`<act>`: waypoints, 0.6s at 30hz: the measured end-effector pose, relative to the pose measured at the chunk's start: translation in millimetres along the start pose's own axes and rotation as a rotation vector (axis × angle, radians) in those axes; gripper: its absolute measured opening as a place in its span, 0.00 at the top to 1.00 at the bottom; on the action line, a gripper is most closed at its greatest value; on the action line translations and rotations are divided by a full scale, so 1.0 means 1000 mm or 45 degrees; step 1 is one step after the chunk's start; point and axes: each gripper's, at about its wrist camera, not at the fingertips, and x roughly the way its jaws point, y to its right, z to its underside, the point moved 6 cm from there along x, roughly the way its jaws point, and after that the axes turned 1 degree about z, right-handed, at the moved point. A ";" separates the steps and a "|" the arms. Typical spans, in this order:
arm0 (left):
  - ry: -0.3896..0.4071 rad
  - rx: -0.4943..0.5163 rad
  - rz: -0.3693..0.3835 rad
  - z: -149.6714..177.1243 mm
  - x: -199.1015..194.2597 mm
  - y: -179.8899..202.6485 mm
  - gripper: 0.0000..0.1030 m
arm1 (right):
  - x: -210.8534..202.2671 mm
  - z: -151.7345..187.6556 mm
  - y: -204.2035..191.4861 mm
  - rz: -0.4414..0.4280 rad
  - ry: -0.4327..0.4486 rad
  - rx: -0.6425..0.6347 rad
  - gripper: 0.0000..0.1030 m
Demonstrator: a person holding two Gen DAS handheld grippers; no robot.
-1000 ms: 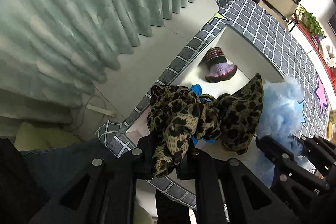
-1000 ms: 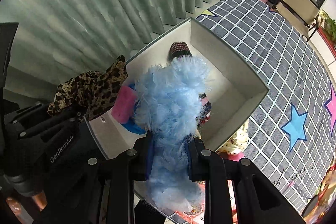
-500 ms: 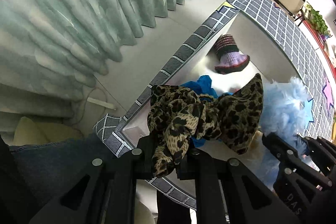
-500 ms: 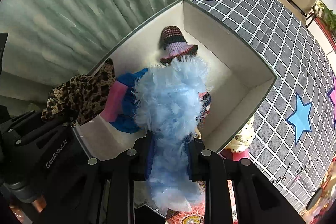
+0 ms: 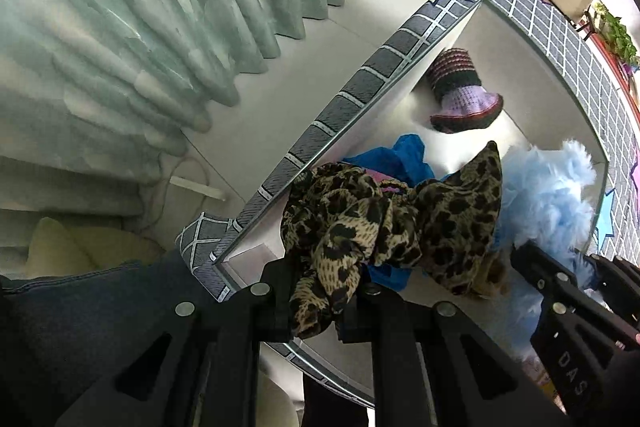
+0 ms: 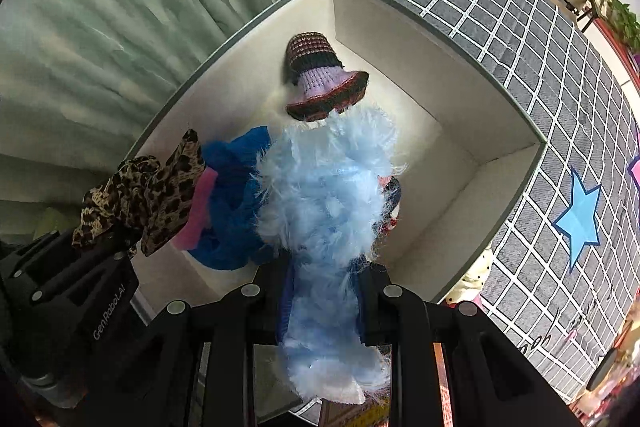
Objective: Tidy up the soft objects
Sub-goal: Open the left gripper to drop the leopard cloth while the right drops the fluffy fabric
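- The left gripper (image 5: 318, 301) pinches a leopard-print cloth (image 5: 384, 223) above the white box (image 5: 532, 131).
- A knitted hat (image 5: 464, 95) and blue fabric (image 5: 404, 159) lie inside.
- Fluffy light-blue item (image 5: 548, 199) at right.

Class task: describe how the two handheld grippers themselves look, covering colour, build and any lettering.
Both are matte black plastic with silver screw heads. The left gripper body reads "GenRobot.AI" in the right wrist view; the right gripper shows "DAS" in the left wrist view. No cables or sleeves visible.
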 end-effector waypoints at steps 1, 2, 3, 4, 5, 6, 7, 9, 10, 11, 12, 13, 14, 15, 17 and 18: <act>-0.003 0.001 -0.002 0.000 0.001 0.001 0.85 | 0.002 -0.001 0.001 0.005 -0.007 0.002 0.75; -0.007 0.002 -0.001 0.000 0.004 0.002 0.85 | 0.004 -0.002 0.001 0.011 -0.013 0.009 0.75; -0.012 0.002 0.001 0.000 0.005 0.002 0.85 | 0.006 -0.002 0.002 0.014 -0.017 0.016 0.75; -0.017 0.002 0.005 -0.001 0.008 0.003 0.85 | 0.008 -0.002 0.002 0.015 -0.023 0.023 0.75; -0.019 0.001 0.010 -0.001 0.009 0.003 0.85 | 0.010 -0.003 0.002 0.015 -0.029 0.030 0.75; -0.020 -0.001 0.012 -0.001 0.011 0.004 0.85 | 0.012 -0.003 0.002 0.018 -0.034 0.035 0.75; -0.022 -0.001 0.011 -0.002 0.013 0.004 0.85 | 0.013 -0.003 0.002 0.025 -0.036 0.037 0.75; -0.025 0.001 0.013 -0.003 0.015 0.004 0.85 | 0.016 -0.004 0.002 0.033 -0.041 0.040 0.75; -0.026 0.002 0.013 -0.004 0.016 0.005 0.85 | 0.018 -0.005 0.001 0.035 -0.043 0.043 0.75; -0.025 0.002 0.012 -0.004 0.016 0.005 0.85 | 0.019 -0.006 0.001 0.039 -0.044 0.046 0.75; -0.024 0.005 0.011 -0.005 0.017 0.005 0.85 | 0.021 -0.007 0.001 0.041 -0.045 0.050 0.75; -0.023 0.006 0.010 -0.005 0.017 0.005 0.85 | 0.022 -0.008 0.002 0.043 -0.046 0.054 0.75; -0.022 0.006 0.006 -0.005 0.018 0.006 0.82 | 0.023 -0.009 0.002 0.044 -0.048 0.056 0.75; -0.018 0.006 0.002 -0.005 0.018 0.006 0.82 | 0.024 -0.010 0.003 0.045 -0.049 0.059 0.75; -0.014 0.010 -0.001 -0.006 0.019 0.006 0.82 | 0.026 -0.012 0.003 0.047 -0.049 0.063 0.75; -0.013 0.012 -0.002 -0.005 0.019 0.007 0.82 | 0.027 -0.013 0.003 0.049 -0.049 0.065 0.75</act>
